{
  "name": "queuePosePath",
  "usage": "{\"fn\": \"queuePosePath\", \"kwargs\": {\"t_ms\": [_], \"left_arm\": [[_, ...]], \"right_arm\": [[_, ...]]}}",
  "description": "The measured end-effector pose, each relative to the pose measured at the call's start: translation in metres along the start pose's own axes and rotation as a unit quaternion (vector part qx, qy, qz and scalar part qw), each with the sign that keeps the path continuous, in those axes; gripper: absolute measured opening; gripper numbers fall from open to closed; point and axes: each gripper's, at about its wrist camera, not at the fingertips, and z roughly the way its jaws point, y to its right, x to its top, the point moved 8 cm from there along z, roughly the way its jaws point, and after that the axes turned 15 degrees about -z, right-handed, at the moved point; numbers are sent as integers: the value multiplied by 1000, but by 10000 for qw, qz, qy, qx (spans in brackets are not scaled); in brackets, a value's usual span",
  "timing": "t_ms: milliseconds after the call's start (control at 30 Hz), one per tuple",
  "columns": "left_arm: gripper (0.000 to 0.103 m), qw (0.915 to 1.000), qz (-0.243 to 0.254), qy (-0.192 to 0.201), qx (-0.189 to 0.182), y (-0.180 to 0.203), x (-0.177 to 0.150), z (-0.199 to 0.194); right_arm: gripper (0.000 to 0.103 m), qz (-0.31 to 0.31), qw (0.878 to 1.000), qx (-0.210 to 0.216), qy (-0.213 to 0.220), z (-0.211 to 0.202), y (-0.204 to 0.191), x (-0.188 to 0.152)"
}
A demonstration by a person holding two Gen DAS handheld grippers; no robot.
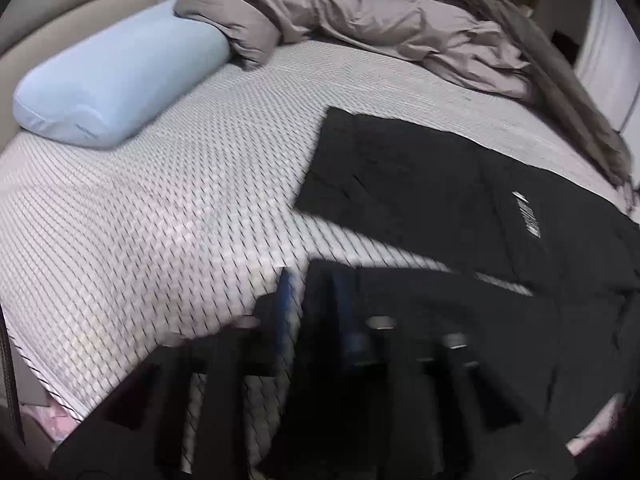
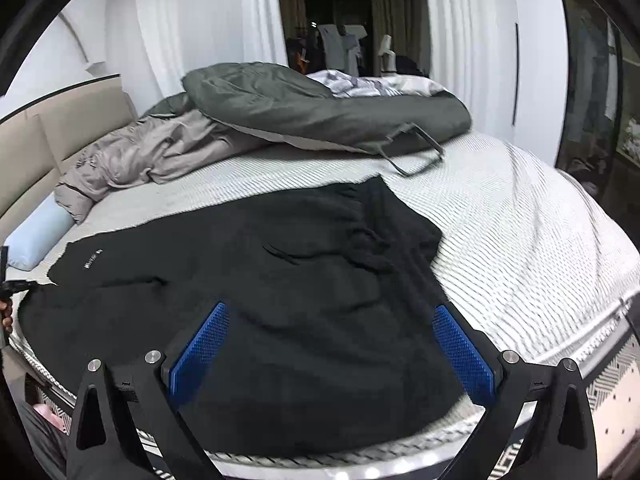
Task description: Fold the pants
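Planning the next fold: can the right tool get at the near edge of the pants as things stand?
Probably yes: the right tool is open over the black pants, which lie flat on the bed with nothing on them.

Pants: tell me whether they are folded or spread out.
Mostly spread: the black pants lie flat across the mattress, both legs apart in the left wrist view.

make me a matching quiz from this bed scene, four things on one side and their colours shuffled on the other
Things:
1. pants
2. pillow
3. right claw pads
4. crumpled duvet by the headboard

Colours:
A. bright blue
B. taupe grey
C. black
D. pale blue

Pairs: 1-C, 2-D, 3-A, 4-B
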Motion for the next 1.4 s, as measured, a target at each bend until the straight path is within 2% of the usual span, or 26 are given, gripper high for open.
{"fn": "queuePosePath", "kwargs": {"t_ms": [33,67,133,200,233,300,367,400,467,500,533,600,633,700,733,767,800,867,967,1100,1167,1267,1400], "left_arm": [[65,10000,-36,9,-62,0,-4,-2],[72,9999,-29,33,-110,0,-8,-4],[72,10000,42,53,-70,3,-16,-4],[62,9999,100,10,-62,8,-23,1],[44,9999,139,-44,-92,12,-26,6],[36,9996,264,66,98,15,-29,10],[32,9994,271,136,142,15,-35,8],[31,9996,201,172,130,15,-34,6],[30,9994,127,254,212,10,-36,1],[30,9992,167,272,251,8,-38,0],[30,9985,297,291,356,7,-42,-1],[32,9970,502,275,519,8,-46,1],[33,9969,515,268,539,7,-46,1],[36,9977,375,276,489,3,-41,-5],[44,9985,248,305,380,2,-35,-10],[58,9990,127,354,227,3,-27,-16],[65,9990,58,424,104,5,-18,-21],[80,9988,34,492,8,10,-4,-23],[81,9991,-24,433,26,21,16,-10],[81,9998,-100,138,-40,34,32,23],[81,9997,83,98,206,38,42,44],[81,9987,194,19,462,42,58,72],[81,9973,156,-470,546,47,72,111]], "right_arm": [[103,89,9999,-73,-69,0,9,-6],[103,277,9993,-164,-213,3,23,-17],[103,650,9966,-219,-465,10,42,-34],[103,1107,9913,-80,-707,25,60,-55],[100,1249,9893,-6,-757,32,66,-64],[91,1561,9837,249,-854,51,74,-78],[60,2057,9737,654,-735,62,78,-85],[54,2088,9739,572,-687,60,80,-84],[16,1637,9852,48,-506,42,78,-76],[14,1555,9865,-126,-492,36,79,-76],[14,1559,9864,-188,-493,29,78,-79],[15,1556,9842,-153,-829,33,78,-94],[20,1452,9839,-244,-1009,33,79,-100],[37,1329,9866,-423,-844,23,81,-94],[55,1292,9878,-537,-682,15,83,-86],[68,1249,9900,-495,-423,7,84,-73],[70,1176,9923,-315,-243,4,81,-59],[70,980,9950,-111,-173,8,76,-35],[78,704,9971,226,-175,33,68,2],[78,666,9960,506,-304,77,66,38],[78,520,9966,454,-458,104,68,53],[78,688,9933,592,-723,155,70,81],[78,739,9903,509,-1058,213,78,98]]}}
